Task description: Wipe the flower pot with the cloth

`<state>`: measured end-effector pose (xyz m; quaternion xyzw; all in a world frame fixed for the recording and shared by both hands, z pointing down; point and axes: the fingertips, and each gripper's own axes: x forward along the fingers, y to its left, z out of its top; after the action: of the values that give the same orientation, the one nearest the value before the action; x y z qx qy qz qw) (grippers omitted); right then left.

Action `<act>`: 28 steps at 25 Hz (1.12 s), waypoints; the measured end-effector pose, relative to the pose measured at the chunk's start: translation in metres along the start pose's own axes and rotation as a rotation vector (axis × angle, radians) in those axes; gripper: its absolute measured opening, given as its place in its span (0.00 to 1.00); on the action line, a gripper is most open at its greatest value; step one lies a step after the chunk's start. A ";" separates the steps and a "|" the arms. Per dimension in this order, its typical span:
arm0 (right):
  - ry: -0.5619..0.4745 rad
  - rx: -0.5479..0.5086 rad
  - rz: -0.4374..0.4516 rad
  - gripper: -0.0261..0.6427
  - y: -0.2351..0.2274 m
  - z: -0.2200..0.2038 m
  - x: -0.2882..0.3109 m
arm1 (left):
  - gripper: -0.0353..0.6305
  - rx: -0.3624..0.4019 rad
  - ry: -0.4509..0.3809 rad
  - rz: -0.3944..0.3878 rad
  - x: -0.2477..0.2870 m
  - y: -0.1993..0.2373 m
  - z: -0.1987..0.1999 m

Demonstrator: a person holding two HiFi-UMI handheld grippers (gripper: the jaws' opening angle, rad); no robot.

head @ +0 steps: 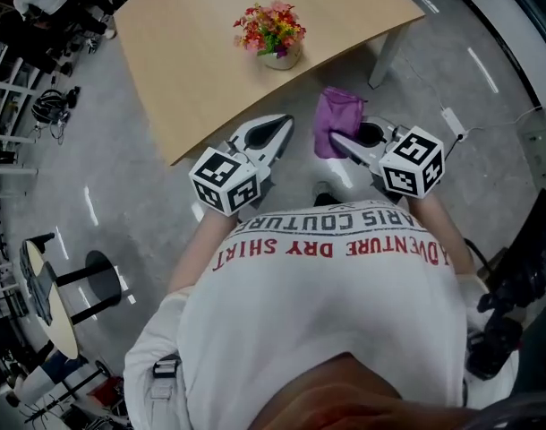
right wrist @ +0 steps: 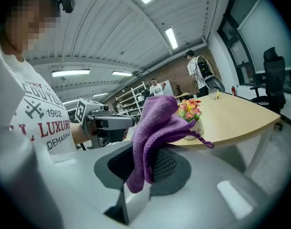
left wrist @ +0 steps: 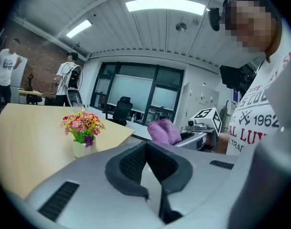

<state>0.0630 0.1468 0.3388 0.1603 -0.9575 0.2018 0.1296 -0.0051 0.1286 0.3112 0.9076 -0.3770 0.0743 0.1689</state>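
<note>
A small white flower pot [head: 279, 58] with colourful flowers stands near the front edge of the light wooden table [head: 183, 61]. It also shows in the left gripper view as the pot [left wrist: 81, 149], and in the right gripper view as the pot [right wrist: 198, 128], partly behind the cloth. My right gripper [head: 337, 138] is shut on a purple cloth [head: 336, 118], which drapes over its jaws as the cloth [right wrist: 157, 123]. My left gripper [head: 285, 124] hangs shut and empty just off the table's front edge. Both grippers are short of the pot, in front of the person's chest.
The table's leg [head: 386, 55] stands to the right of the cloth. A power strip [head: 453, 119] lies on the grey floor at the right. Small round tables [head: 54, 303] sit at the lower left. People [left wrist: 64, 82] stand far behind the table.
</note>
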 end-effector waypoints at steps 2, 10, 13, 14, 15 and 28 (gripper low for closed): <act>-0.012 -0.027 -0.008 0.11 0.026 -0.011 0.000 | 0.06 0.007 -0.012 0.015 -0.028 -0.018 -0.014; -0.039 -0.048 0.067 0.11 0.198 -0.050 -0.025 | 0.06 -0.023 -0.124 0.080 -0.173 -0.118 -0.060; -0.031 -0.071 0.093 0.11 0.246 -0.049 -0.037 | 0.06 -0.012 -0.143 0.099 -0.208 -0.144 -0.051; -0.028 -0.079 0.102 0.11 0.261 -0.049 -0.041 | 0.06 -0.002 -0.141 0.103 -0.218 -0.154 -0.049; -0.027 -0.088 0.111 0.11 0.275 -0.049 -0.045 | 0.06 0.009 -0.140 0.106 -0.227 -0.164 -0.048; -0.028 -0.149 0.098 0.11 0.338 -0.043 -0.105 | 0.06 0.043 -0.135 0.086 -0.257 -0.256 -0.045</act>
<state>0.0457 0.4850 0.2274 0.1062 -0.9783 0.1336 0.1177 -0.0049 0.4825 0.2213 0.8969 -0.4247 0.0282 0.1202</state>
